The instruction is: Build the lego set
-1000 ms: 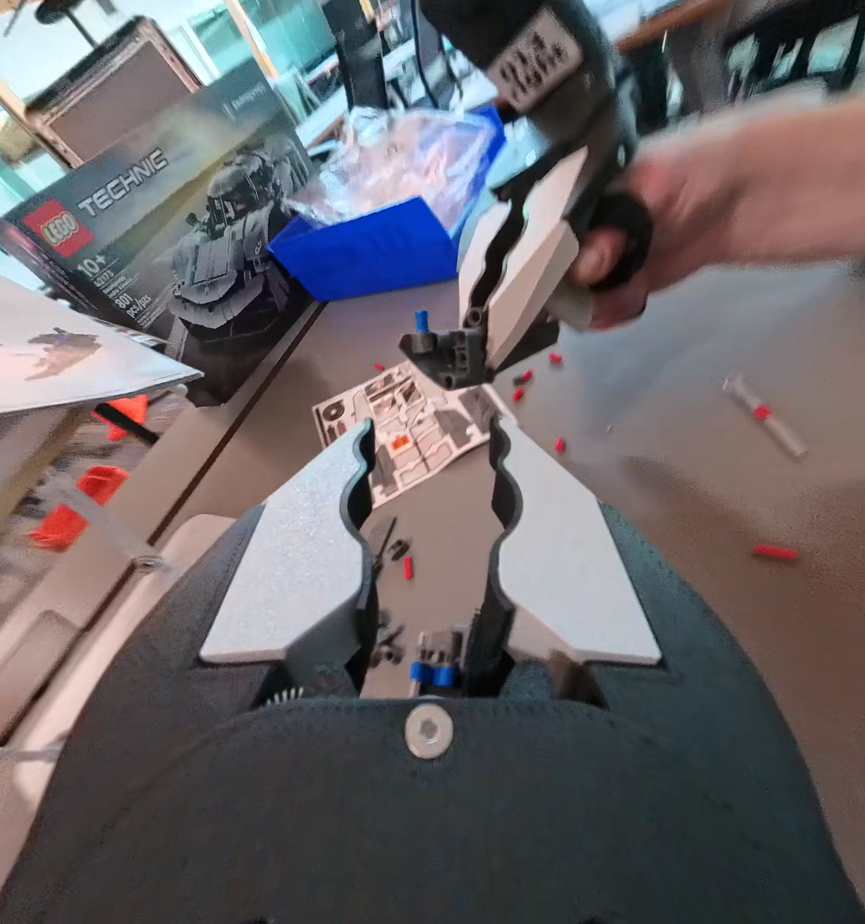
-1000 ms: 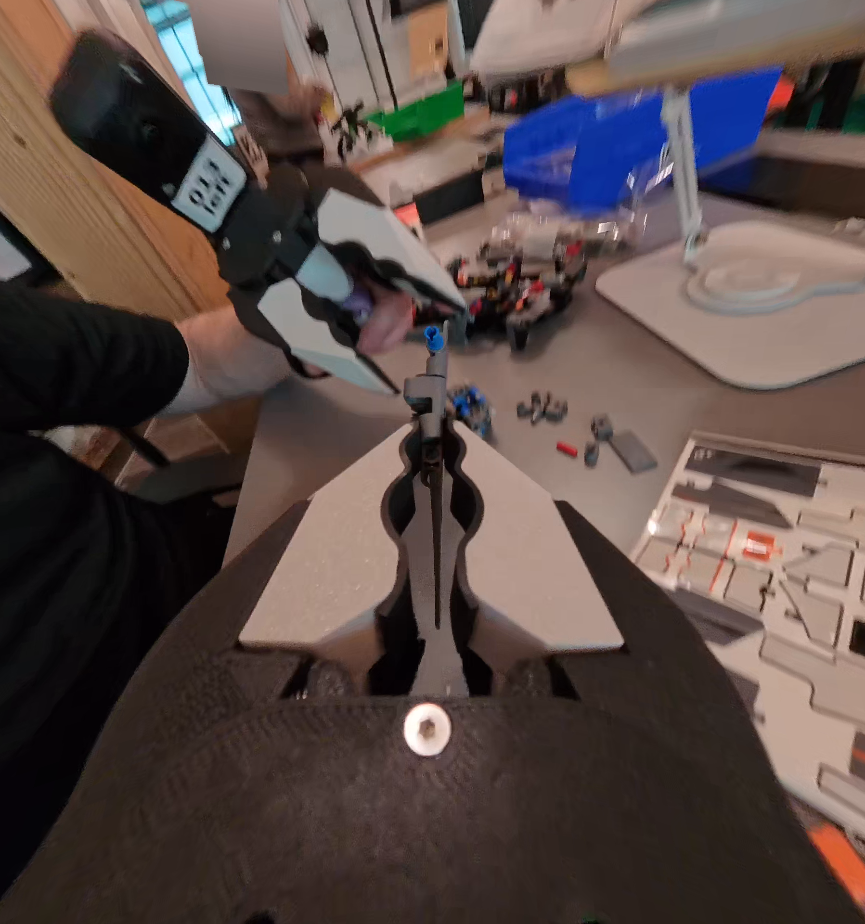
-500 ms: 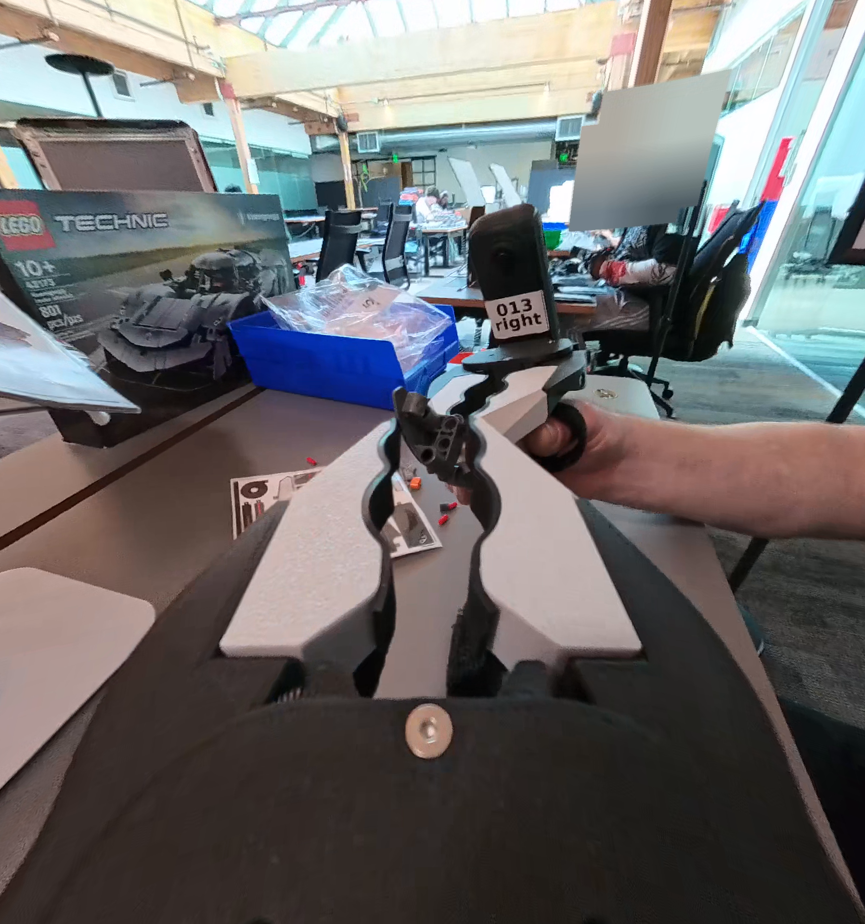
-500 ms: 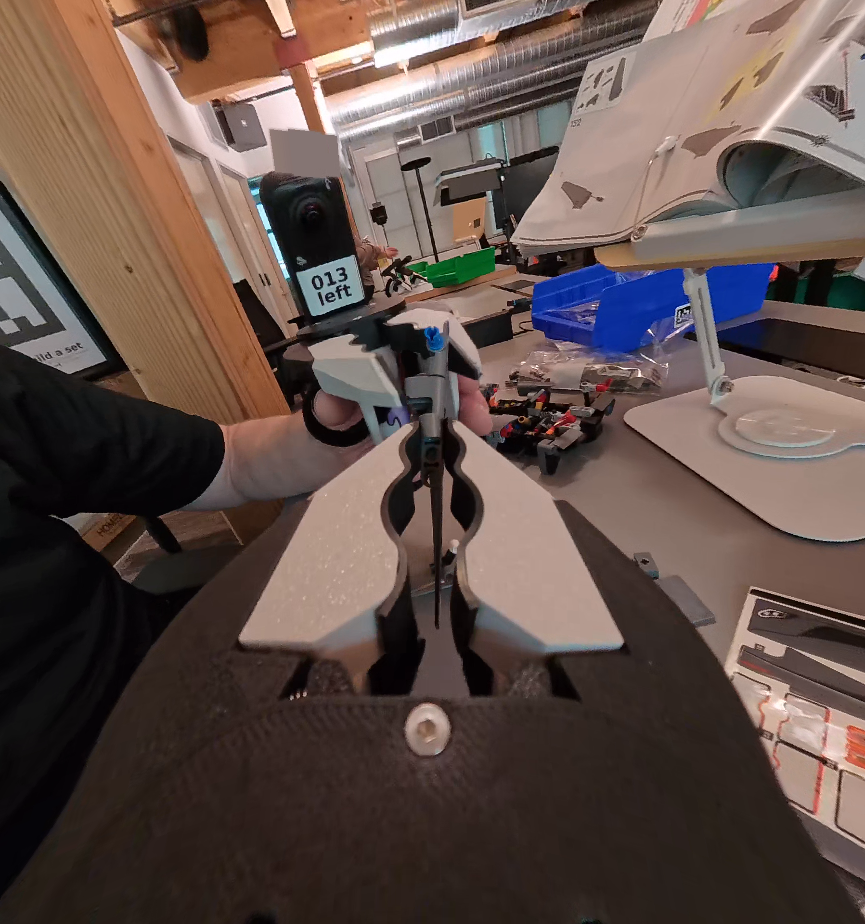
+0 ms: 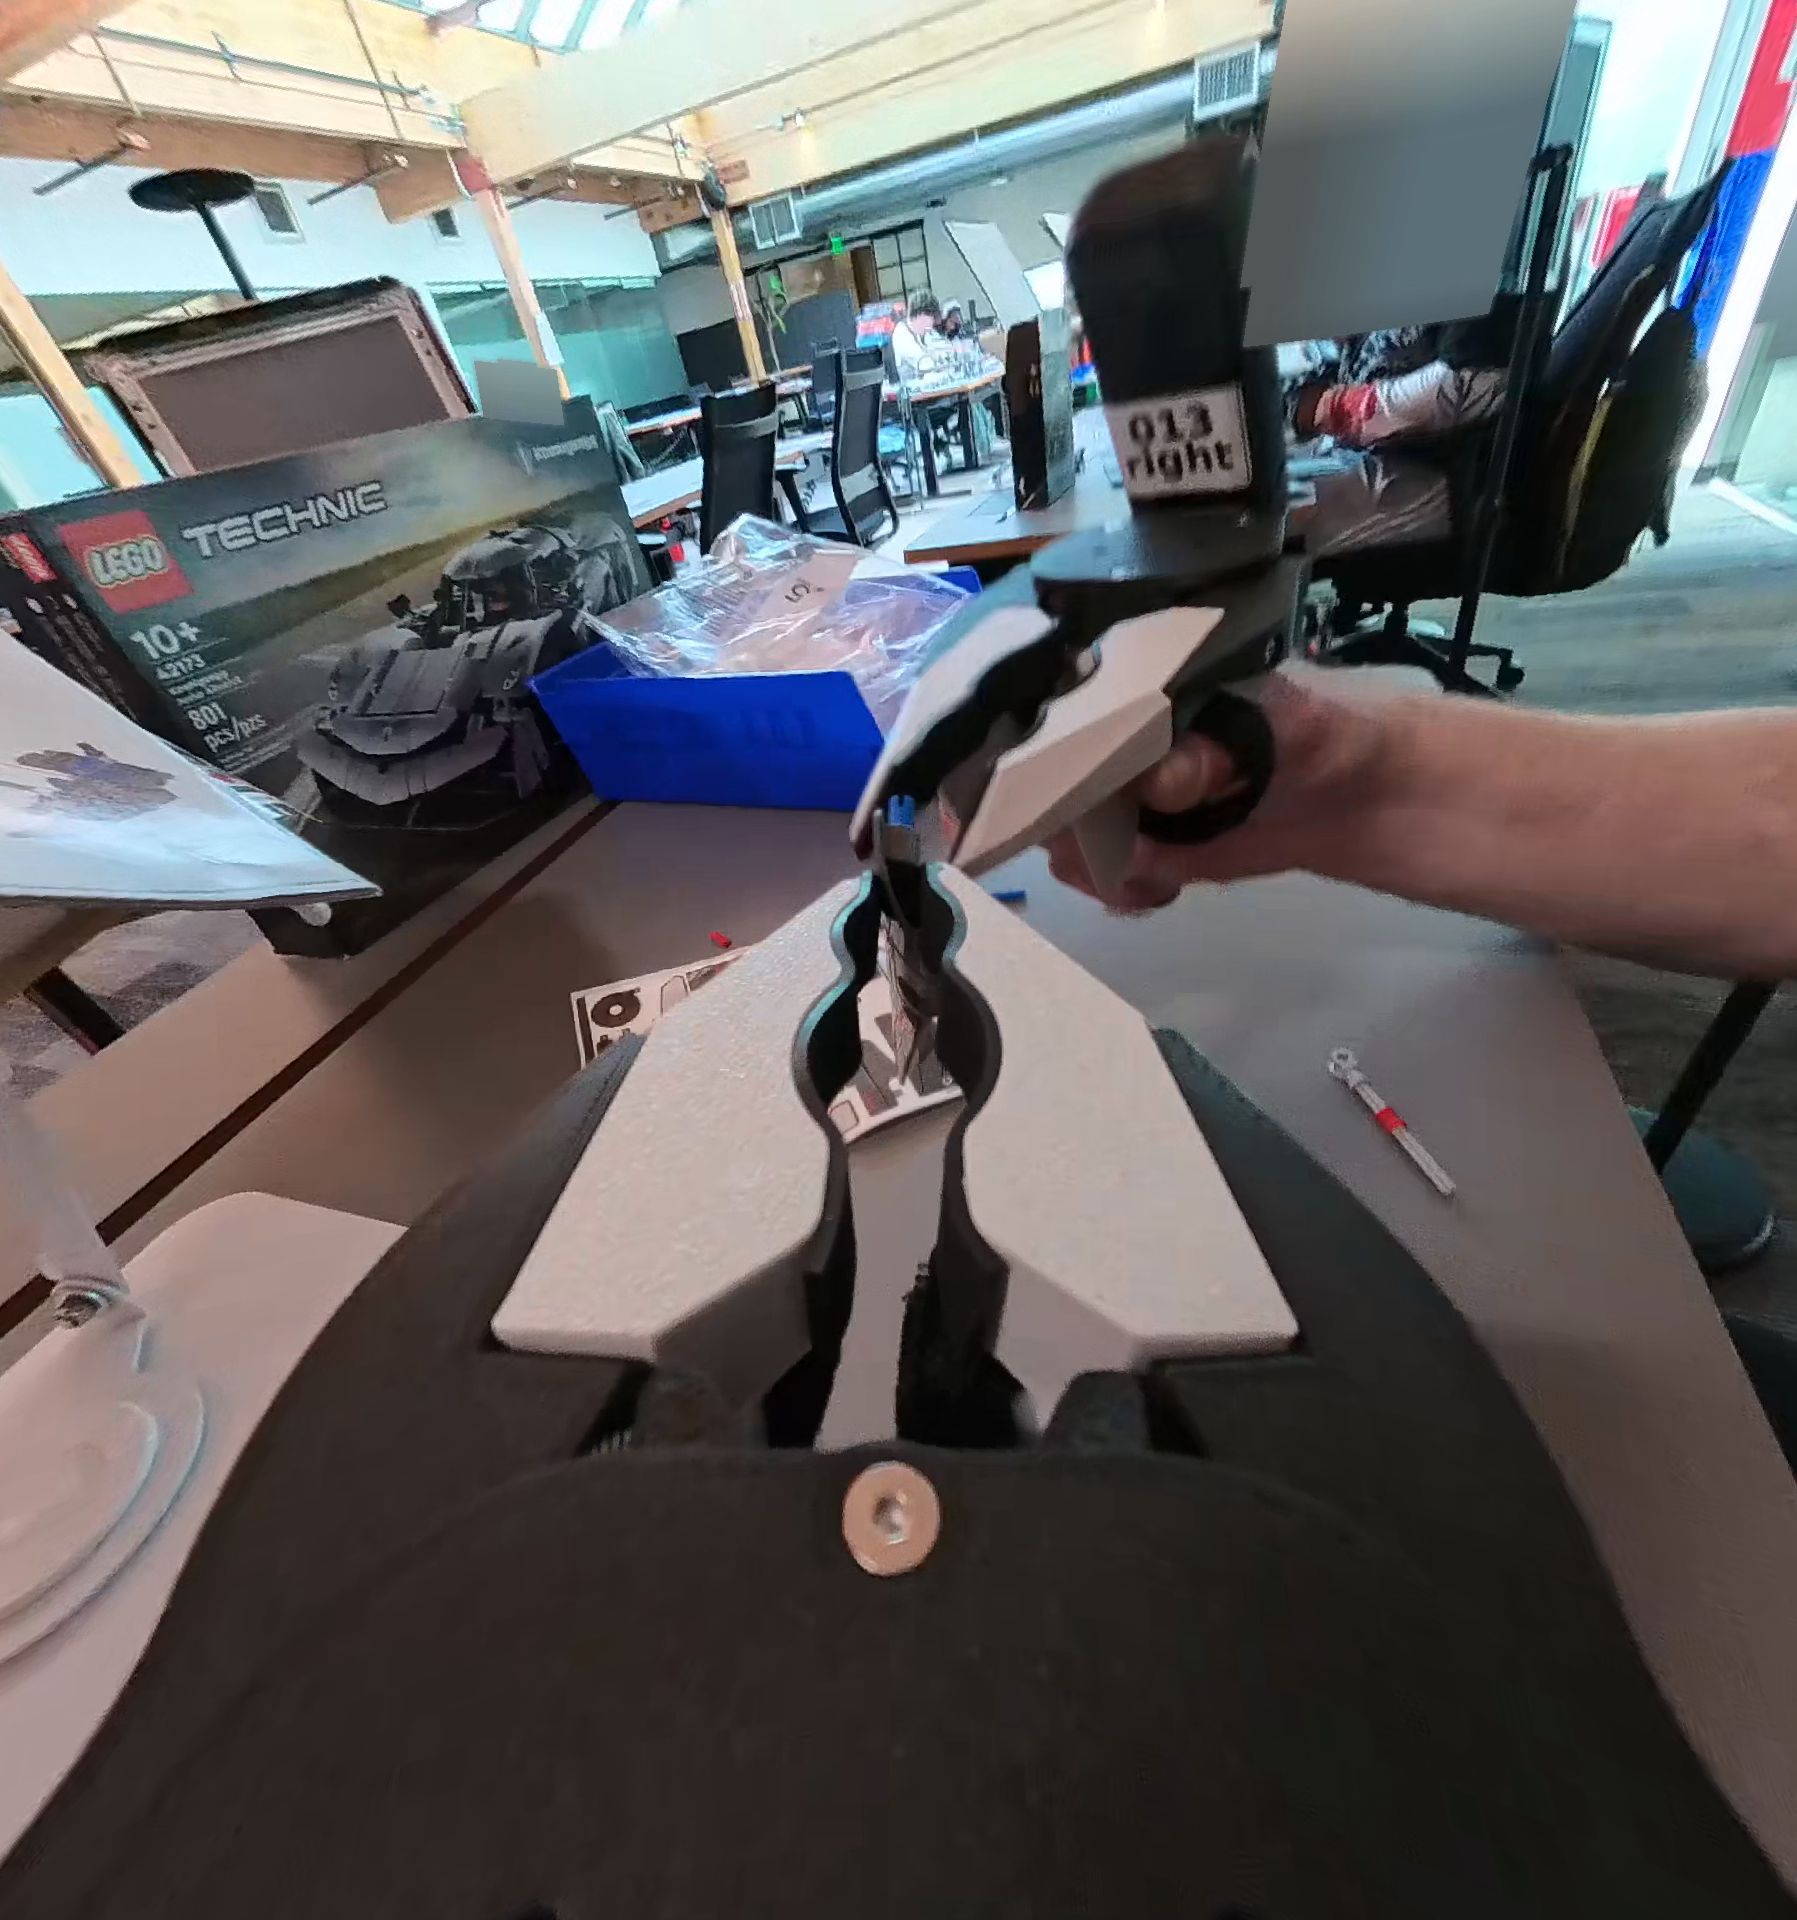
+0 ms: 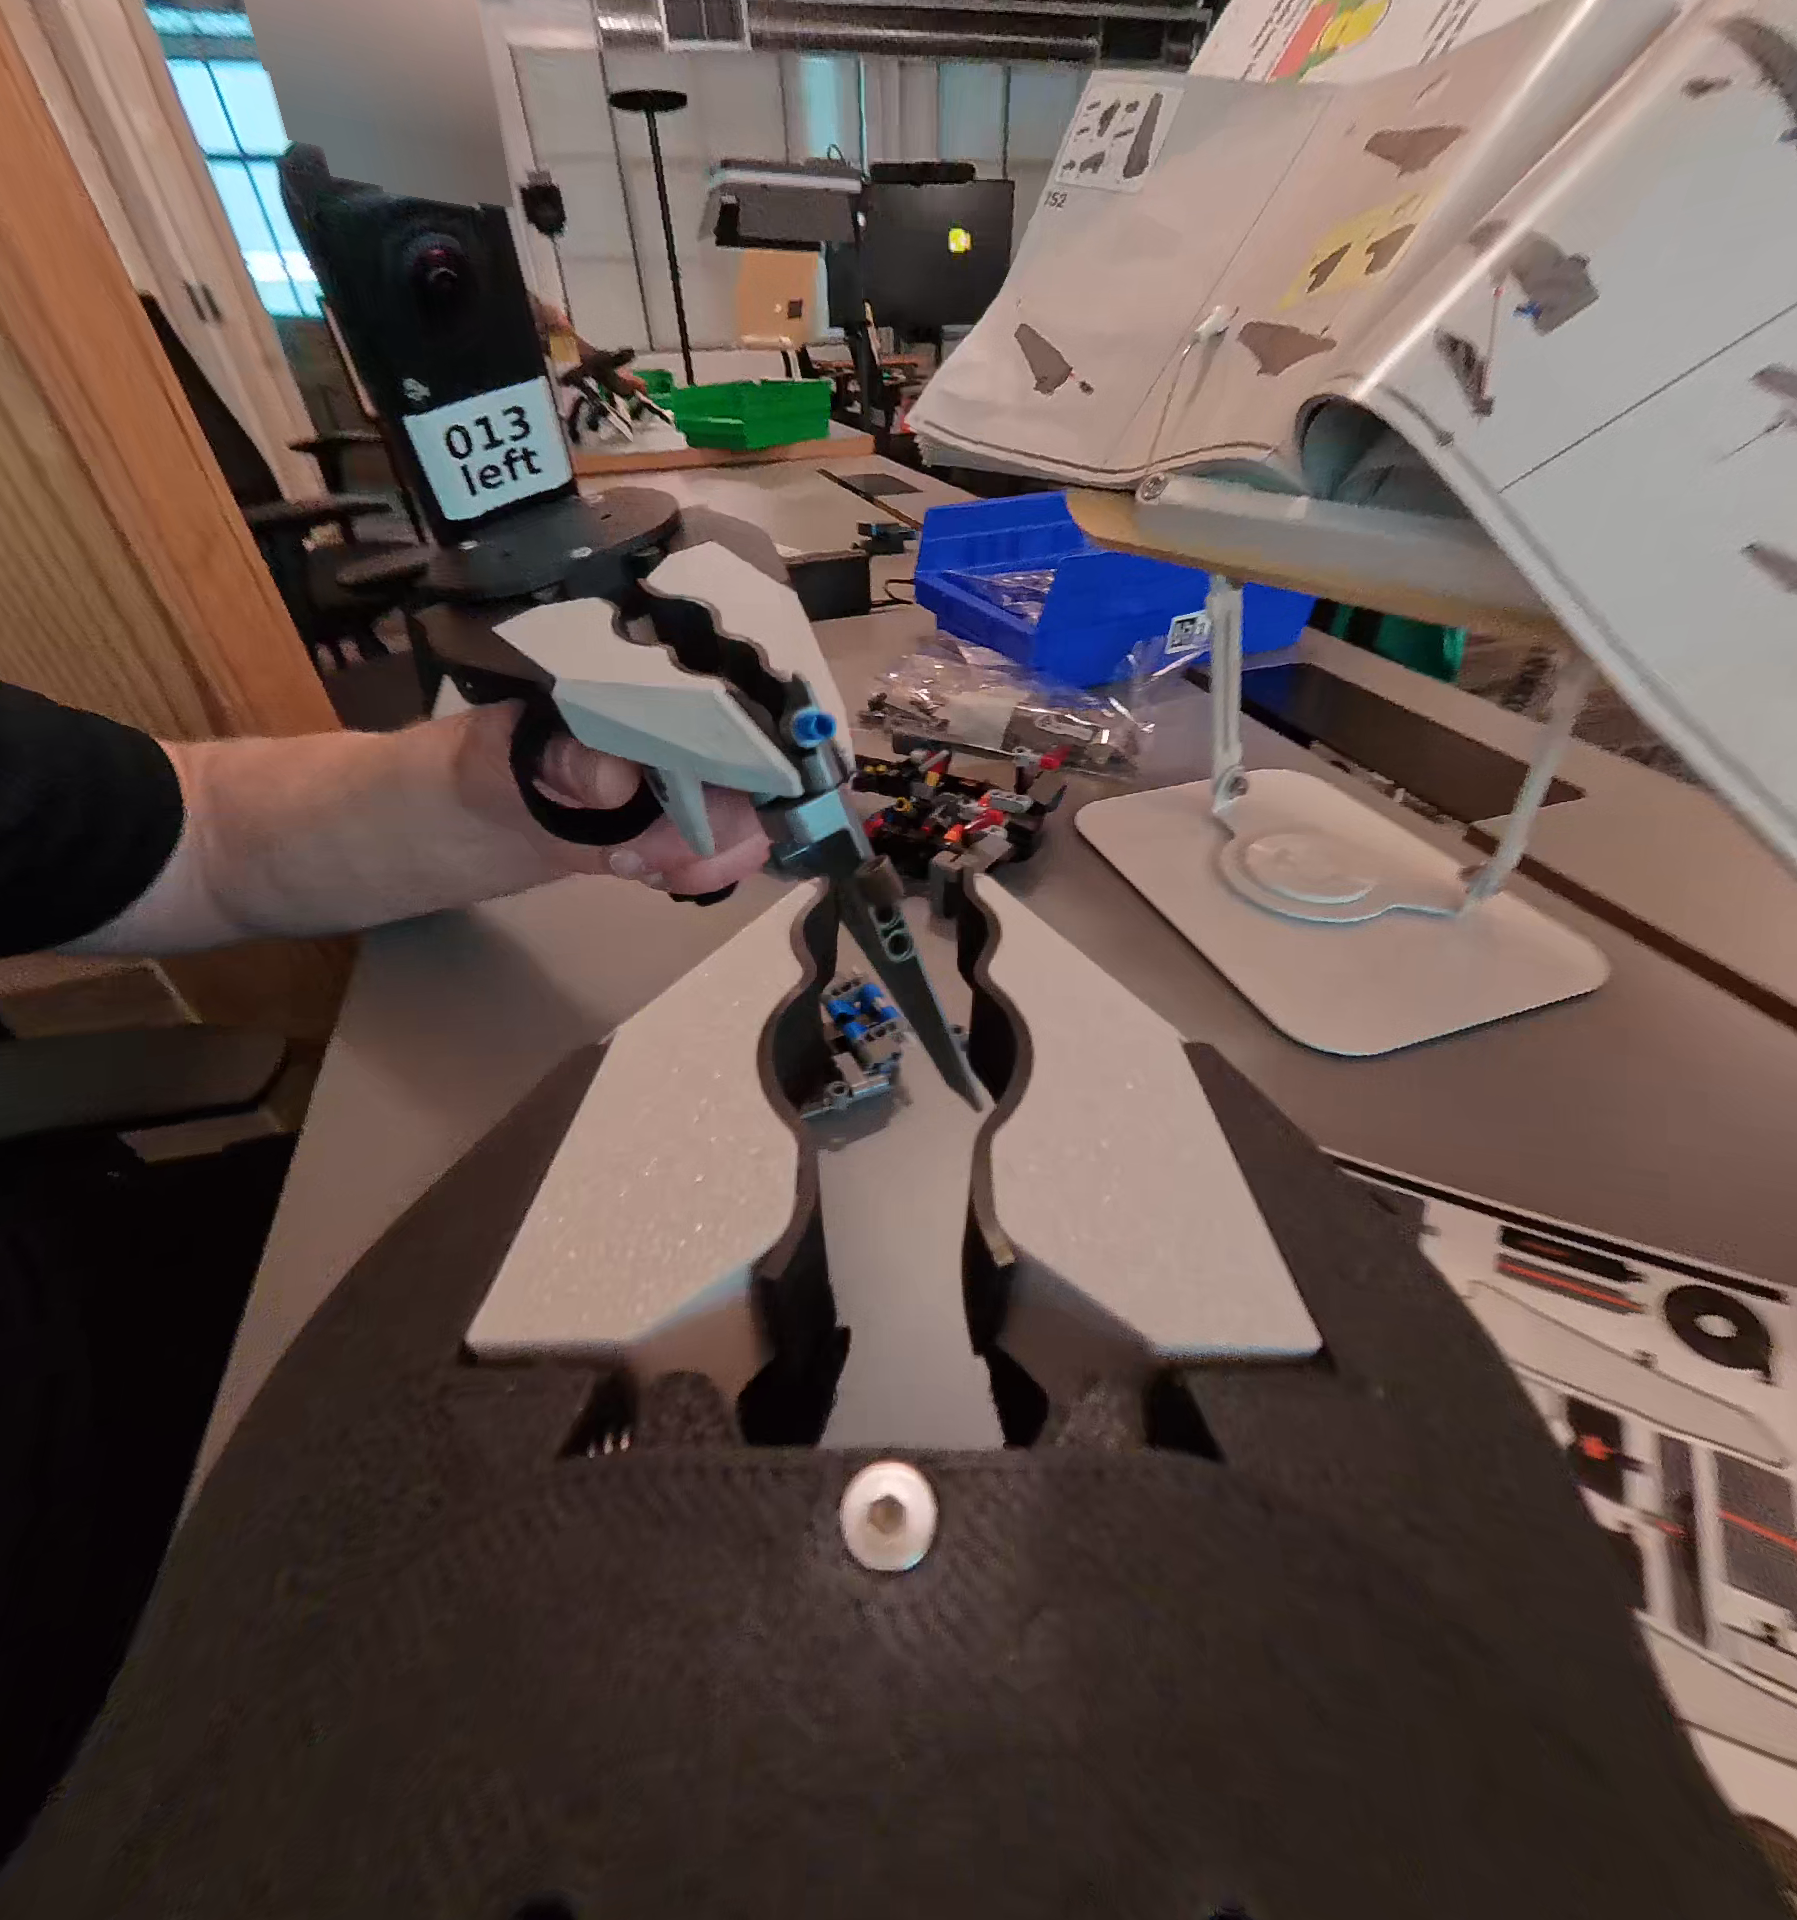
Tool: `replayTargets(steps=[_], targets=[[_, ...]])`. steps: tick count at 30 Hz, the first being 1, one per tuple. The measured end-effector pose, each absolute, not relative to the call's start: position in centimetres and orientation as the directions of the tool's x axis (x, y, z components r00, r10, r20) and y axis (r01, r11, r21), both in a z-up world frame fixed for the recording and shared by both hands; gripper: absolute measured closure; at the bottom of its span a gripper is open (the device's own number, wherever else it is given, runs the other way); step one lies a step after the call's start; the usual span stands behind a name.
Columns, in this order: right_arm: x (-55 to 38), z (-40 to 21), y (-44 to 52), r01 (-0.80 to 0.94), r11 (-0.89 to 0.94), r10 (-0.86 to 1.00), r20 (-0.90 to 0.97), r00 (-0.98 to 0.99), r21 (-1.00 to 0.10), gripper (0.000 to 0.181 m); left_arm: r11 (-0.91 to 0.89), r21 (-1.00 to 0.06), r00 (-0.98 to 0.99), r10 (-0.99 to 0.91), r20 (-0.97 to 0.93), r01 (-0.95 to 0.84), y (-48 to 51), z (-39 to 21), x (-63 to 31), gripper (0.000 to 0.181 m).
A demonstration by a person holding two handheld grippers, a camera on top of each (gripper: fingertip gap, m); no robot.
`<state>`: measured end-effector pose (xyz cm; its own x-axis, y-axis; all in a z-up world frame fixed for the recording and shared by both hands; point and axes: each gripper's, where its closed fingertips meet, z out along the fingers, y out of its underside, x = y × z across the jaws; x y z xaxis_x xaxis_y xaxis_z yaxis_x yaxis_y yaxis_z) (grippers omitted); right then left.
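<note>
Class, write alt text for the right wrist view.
The left tool grips a grey Lego piece topped by a blue pin; its dark blade hangs between the fingers of the open right tool. Loose parts lie on the grey table behind.

Black office chairs (image 5: 769, 457) stand at far desks upper centre of the left wrist view, while a wooden pillar (image 6: 73, 436) fills the right wrist view's left edge, green trays (image 6: 754, 410) beyond.
</note>
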<state>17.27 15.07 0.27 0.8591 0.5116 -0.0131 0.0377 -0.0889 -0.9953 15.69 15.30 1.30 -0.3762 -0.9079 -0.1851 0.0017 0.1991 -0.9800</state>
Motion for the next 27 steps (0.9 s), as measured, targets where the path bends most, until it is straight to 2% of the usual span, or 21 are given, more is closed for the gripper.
replayTargets(steps=[2,7,13,14,16,17,20,22,23,25,27], targets=[[17.6,1.0,15.0,0.084,-0.073,0.500,0.036,0.865,-0.994,0.161,0.243,-0.970,-0.362,-0.905,-0.223,-0.011,15.4,0.9,15.9,0.178],[17.8,1.3,15.4,0.211,-0.083,0.506,0.141,0.851,-0.974,0.158,0.215,-0.976,-0.372,-0.909,-0.189,-0.029,16.0,0.7,16.1,0.178],[16.3,-1.9,16.1,0.282,-0.227,0.615,0.087,0.783,-0.932,0.149,0.185,-0.983,-0.410,-0.898,-0.162,-0.017,15.7,1.3,15.9,0.178],[16.1,-2.3,16.2,0.285,-0.230,0.625,0.083,0.776,-0.931,0.150,0.191,-0.981,-0.419,-0.893,-0.166,-0.018,15.6,1.2,15.8,0.178],[15.5,-2.7,16.4,0.286,-0.209,0.649,0.086,0.756,-0.935,0.174,0.176,-0.984,-0.449,-0.881,-0.149,-0.017,15.1,1.1,15.7,0.178],[15.4,-2.8,16.5,0.286,-0.199,0.656,0.089,0.749,-0.937,0.175,0.172,-0.985,-0.449,-0.881,-0.149,-0.010,15.2,1.1,15.7,0.178],[15.3,-2.1,16.5,0.186,-0.181,0.666,0.019,0.746,-0.966,0.176,0.131,-0.990,-0.413,-0.900,-0.137,0.043,15.8,2.1,15.8,0.174],[15.6,-1.4,16.6,0.084,-0.167,0.668,-0.050,0.742,-0.982,0.176,0.125,-0.990,-0.389,-0.911,-0.139,0.063,16.4,2.6,15.8,0.152],[15.7,-1.0,16.6,0.030,-0.155,0.667,-0.083,0.741,-0.987,0.177,0.119,-0.991,-0.382,-0.915,-0.131,0.053,16.7,2.5,15.9,0.146],[16.2,-0.2,16.8,-0.088,-0.137,0.662,-0.157,0.733,-0.987,0.176,0.095,-0.995,-0.384,-0.917,-0.104,0.042,16.9,2.3,16.0,0.142],[16.6,0.0,17.0,-0.162,-0.128,0.654,-0.206,0.728,-0.978,0.176,0.079,-0.996,-0.377,-0.922,-0.087,0.036,17.1,2.1,16.2,0.145]])
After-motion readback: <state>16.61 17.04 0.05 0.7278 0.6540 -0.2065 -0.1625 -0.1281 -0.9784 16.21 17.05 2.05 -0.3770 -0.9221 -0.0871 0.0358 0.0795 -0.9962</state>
